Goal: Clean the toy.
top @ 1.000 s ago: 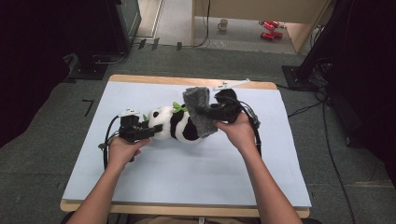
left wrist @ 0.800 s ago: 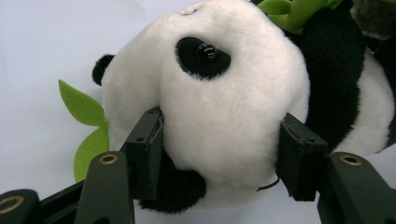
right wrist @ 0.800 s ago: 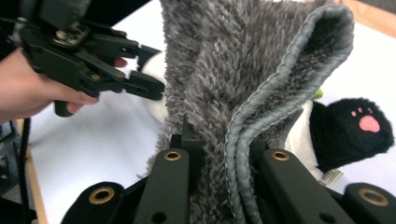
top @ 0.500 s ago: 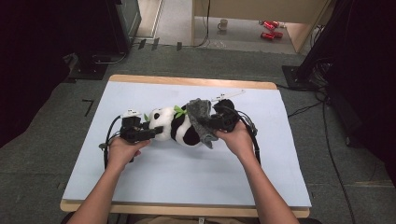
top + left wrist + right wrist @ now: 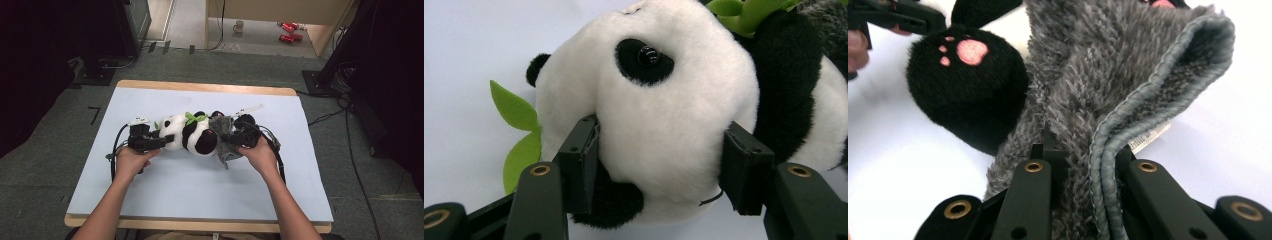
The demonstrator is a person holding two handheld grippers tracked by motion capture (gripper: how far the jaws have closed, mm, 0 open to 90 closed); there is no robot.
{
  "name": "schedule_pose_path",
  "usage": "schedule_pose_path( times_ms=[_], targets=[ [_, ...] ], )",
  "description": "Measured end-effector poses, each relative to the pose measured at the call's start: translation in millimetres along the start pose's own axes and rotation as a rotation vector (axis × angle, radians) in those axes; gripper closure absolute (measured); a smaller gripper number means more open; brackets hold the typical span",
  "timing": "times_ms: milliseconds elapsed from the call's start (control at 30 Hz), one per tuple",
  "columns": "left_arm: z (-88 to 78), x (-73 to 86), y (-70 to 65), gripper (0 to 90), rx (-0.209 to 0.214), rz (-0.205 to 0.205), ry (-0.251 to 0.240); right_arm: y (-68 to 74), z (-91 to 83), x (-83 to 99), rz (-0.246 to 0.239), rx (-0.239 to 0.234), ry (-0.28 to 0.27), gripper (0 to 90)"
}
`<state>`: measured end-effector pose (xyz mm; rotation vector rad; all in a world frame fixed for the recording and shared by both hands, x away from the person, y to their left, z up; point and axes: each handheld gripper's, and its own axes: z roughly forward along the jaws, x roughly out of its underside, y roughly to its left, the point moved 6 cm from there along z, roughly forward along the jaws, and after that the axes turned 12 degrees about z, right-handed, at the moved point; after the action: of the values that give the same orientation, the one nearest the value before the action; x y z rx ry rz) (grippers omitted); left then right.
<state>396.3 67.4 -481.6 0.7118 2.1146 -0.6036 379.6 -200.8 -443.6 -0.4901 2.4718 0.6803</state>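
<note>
With the plush panda [image 5: 192, 135] lying on its side mid-counter [image 5: 200, 195], left gripper [image 5: 150, 142] has its fingers [image 5: 581, 160] spread around the panda's head, pads pressing into the white fur on both sides, so it's clamped on the head. Green leaves [image 5: 519, 130] stick out beside the head. Right gripper [image 5: 240, 137] fingers [image 5: 1043, 165] are nearly closed, pinching a folded edge of the grey fuzzy cloth [image 5: 223, 142]; white label visible at the hem. Cloth drapes against the panda's rear end, touching a black paw with pink pads [image 5: 968, 80]. Both hands sit either side of the toy.
</note>
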Motion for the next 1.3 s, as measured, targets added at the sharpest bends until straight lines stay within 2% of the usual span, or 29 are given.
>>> schedule_pose_path(
  times_ms=[67,200,333,400,467,533,633,667,767,833,933,1033,1200,1300],
  targets=[
    [0.0,-0.1,0.0,41.8,-0.001,-0.002,-0.001,-3.4,-3.3,0.1,0.023,-0.015,-0.014,79.1],
    [0.3,-0.6,-0.3,41.8,-0.003,-0.007,-0.005,-1.8,-20.4,-8.7,0.025,-0.035,-0.070,79.1],
    [0.2,-1.0,-1.3,41.7,-0.009,0.004,-0.003,10.4,-44.2,-27.0,0.021,-0.073,-0.149,79.1],
    [0.1,-1.4,-2.2,41.7,-0.014,0.008,0.000,18.7,-47.6,-34.5,-0.001,-0.088,-0.163,79.2],
    [0.2,-1.7,-2.8,41.8,-0.018,0.010,0.000,27.9,-45.5,-38.4,-0.016,-0.097,-0.161,79.1],
    [0.0,-1.6,-2.5,41.8,-0.017,0.010,0.002,39.3,-35.9,-39.2,-0.044,-0.105,-0.143,79.0],
    [0.5,-0.6,-2.9,42.0,-0.015,0.007,0.017,46.6,-20.4,-34.7,-0.064,-0.097,-0.111,79.0],
    [0.5,-0.4,-2.8,42.2,-0.016,0.006,0.019,47.1,-15.5,-32.1,-0.062,-0.114,-0.109,79.0],
    [0.6,0.2,-2.4,42.4,-0.011,0.005,0.026,39.4,-11.4,-26.1,-0.052,-0.124,-0.134,79.0],
    [0.8,0.3,-2.2,42.4,-0.011,0.008,0.026,28.6,-12.2,-18.6,0.006,-0.141,-0.150,79.1],
    [1.0,0.2,-1.6,42.4,-0.011,0.004,0.025,14.4,-13.3,-7.0,0.059,-0.122,-0.154,79.2],
    [1.3,-0.2,-0.1,42.4,-0.011,-0.007,0.019,6.9,-7.1,6.6,0.067,-0.075,-0.102,79.2],
    [1.3,-2.0,-0.1,42.3,-0.022,-0.023,0.009,1.1,2.7,25.5,0.046,-0.056,-0.044,79.1],
    [2.1,-4.9,-0.1,42.3,-0.032,-0.036,0.000,-4.4,-1.5,30.7,0.067,-0.065,-0.037,79.1]
  ],
)
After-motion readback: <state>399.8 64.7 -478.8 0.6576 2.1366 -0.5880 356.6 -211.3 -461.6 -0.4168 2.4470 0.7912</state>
